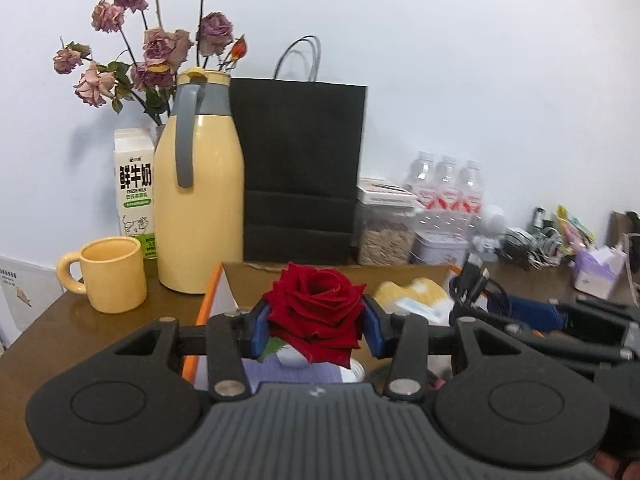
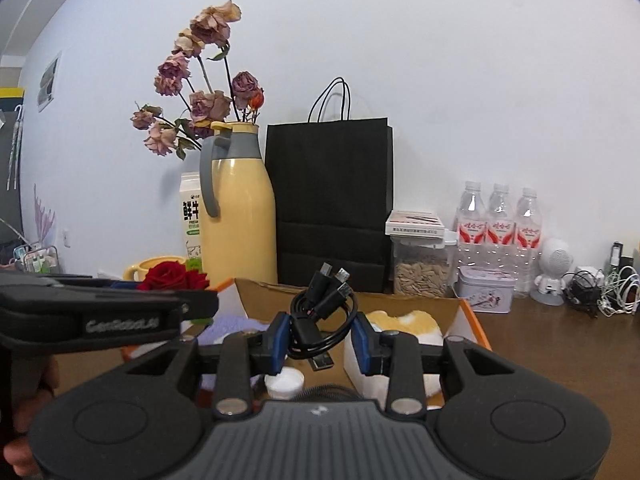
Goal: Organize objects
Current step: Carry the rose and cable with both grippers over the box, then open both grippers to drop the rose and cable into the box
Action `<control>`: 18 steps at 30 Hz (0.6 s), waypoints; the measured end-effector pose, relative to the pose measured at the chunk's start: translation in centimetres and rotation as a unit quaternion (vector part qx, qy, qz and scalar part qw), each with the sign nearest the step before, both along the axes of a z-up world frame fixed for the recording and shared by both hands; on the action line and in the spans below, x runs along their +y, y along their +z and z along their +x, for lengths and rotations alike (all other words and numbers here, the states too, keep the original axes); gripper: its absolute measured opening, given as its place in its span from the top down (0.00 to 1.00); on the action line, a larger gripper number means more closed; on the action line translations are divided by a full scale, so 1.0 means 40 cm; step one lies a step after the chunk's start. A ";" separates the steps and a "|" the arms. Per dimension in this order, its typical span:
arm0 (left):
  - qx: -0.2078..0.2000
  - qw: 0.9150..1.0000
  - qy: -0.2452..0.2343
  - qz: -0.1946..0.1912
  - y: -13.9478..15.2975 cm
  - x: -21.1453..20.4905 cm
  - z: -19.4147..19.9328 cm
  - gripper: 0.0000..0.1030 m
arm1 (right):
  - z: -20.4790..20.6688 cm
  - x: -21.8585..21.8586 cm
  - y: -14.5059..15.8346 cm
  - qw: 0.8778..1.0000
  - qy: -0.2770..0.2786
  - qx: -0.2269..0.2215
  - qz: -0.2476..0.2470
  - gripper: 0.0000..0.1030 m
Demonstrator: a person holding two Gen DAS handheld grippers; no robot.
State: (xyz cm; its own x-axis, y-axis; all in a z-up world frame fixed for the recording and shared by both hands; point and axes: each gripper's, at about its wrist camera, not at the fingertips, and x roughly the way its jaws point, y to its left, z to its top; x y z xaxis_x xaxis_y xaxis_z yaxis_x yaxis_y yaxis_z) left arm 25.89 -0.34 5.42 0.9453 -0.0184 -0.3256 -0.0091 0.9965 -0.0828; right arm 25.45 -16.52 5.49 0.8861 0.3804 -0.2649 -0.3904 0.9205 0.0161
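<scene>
Mid-task, judging by both loads held above the open cardboard box (image 2: 460, 308) on the surface (image 1: 100, 320). Left claw (image 1: 316, 326) clamped on red rose (image 1: 316, 304); right claw (image 2: 320, 338) clamped on coiled black cable (image 2: 320, 312). Sorting unfinished: plush, tub, cloth left inside.

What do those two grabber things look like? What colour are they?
Both look alike. The left gripper and right gripper have black plastic bodies with a ribbed grey top, two round black bulges at the sides, black link arms with silver pins, and blue pads on the fingers. Seen side-on from the right wrist camera, the left one shows pale lettering too blurred to read. No cables of their own show.
</scene>
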 end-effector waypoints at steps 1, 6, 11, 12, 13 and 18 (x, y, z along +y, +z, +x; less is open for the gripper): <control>0.000 1.000 0.005 -0.003 -0.001 0.004 0.015 0.55 | 0.016 0.004 -0.004 1.000 -0.003 0.003 0.003 0.69; 0.005 1.000 0.023 -0.019 -0.026 0.023 0.073 0.55 | 0.070 -0.001 -0.038 1.000 -0.013 0.023 0.014 0.69; 0.024 1.000 0.013 -0.009 -0.059 0.025 0.084 0.55 | 0.083 -0.008 -0.065 0.999 -0.010 0.043 0.014 0.69; 0.025 1.000 0.013 -0.009 -0.062 0.026 0.084 0.55 | 0.081 -0.005 -0.068 0.999 -0.009 0.044 0.011 0.69; 0.027 1.000 0.013 -0.008 -0.065 0.026 0.084 0.55 | 0.081 -0.003 -0.070 0.999 -0.008 0.045 0.009 0.69; 0.023 1.000 0.016 -0.005 -0.069 0.026 0.074 0.46 | 0.075 -0.002 -0.075 0.999 -0.012 0.050 0.005 0.67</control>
